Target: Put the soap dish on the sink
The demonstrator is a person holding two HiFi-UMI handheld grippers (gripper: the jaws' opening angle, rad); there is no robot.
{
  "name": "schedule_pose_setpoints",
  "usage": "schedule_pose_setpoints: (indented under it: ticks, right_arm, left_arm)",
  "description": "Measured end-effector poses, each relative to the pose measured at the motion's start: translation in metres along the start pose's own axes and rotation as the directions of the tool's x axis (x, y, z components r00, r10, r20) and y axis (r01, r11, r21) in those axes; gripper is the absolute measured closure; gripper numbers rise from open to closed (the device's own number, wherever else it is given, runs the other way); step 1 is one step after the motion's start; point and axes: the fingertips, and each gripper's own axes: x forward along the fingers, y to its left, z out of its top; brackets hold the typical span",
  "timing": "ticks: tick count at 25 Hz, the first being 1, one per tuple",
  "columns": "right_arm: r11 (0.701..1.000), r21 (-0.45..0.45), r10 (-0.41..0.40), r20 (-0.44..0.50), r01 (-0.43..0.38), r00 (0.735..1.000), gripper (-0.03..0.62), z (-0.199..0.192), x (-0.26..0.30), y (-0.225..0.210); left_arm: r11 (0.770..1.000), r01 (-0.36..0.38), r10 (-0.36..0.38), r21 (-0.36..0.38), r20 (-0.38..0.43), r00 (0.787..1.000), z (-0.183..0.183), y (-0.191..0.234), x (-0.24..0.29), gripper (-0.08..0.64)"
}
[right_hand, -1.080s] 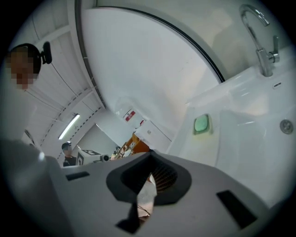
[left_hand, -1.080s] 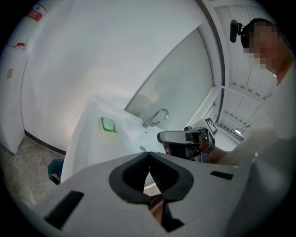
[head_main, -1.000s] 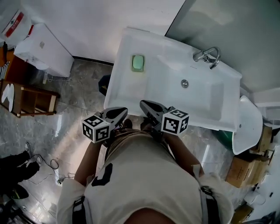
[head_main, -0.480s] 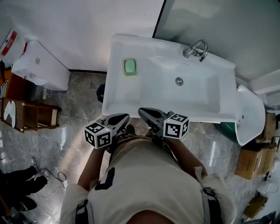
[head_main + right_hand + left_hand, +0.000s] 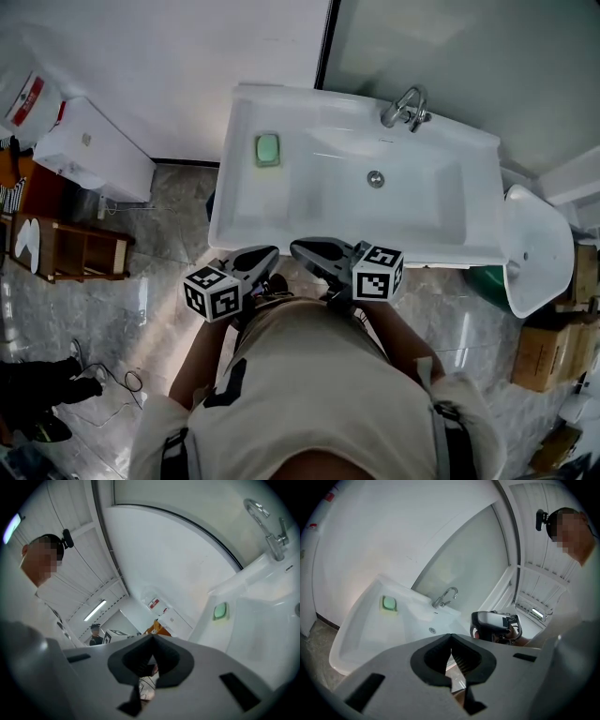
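Note:
The soap dish, pale with a green bar in it, lies on the flat left ledge of the white sink. The left gripper view shows the dish too, and so does the right gripper view. Both grippers are held close to the person's body, just short of the sink's front edge. My left gripper is shut with nothing in it. My right gripper is also shut and empty. Their tips point toward each other, well apart from the dish.
A chrome faucet stands at the back of the basin, with the drain below it. A white cabinet and a wooden shelf stand at the left. A white bowl-shaped fixture, a green bucket and cardboard boxes are at the right.
Both grippers have crept a little closer to the sink's front edge. The head view has swung, so the sink sits more square and further left. The soap dish has stayed put.

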Motion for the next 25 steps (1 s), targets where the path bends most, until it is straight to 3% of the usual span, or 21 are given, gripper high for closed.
schedule_pose_setpoints:
  ticks: [7,14,18,25]
  right_arm:
    - [1.000,0.027,-0.011,-0.008,0.012,1.000,0.581,-0.008,-0.035,-0.002]
    - [0.999,0.039,-0.010,0.025,0.009,1.000,0.581,-0.007,-0.058,-0.002]
    - [0.999,0.041,0.006,0.023,-0.007,1.000,0.583,-0.011,-0.067,0.000]
    - [0.997,0.074,0.027,-0.002,-0.026,1.000,0.581,-0.025,-0.077,0.005]
  left_arm:
    - [1.000,-0.009,0.009,-0.007,0.046,0.999,-0.001,-0.024,0.017,0.540]
    - [0.998,0.004,-0.007,0.068,0.051,0.999,0.004,-0.048,0.027,0.540]
    - [0.993,-0.071,0.066,0.090,0.060,0.996,0.007,-0.039,0.018,0.540]
    - [0.988,-0.152,0.149,0.032,0.094,0.984,-0.006,-0.036,0.002,0.540]
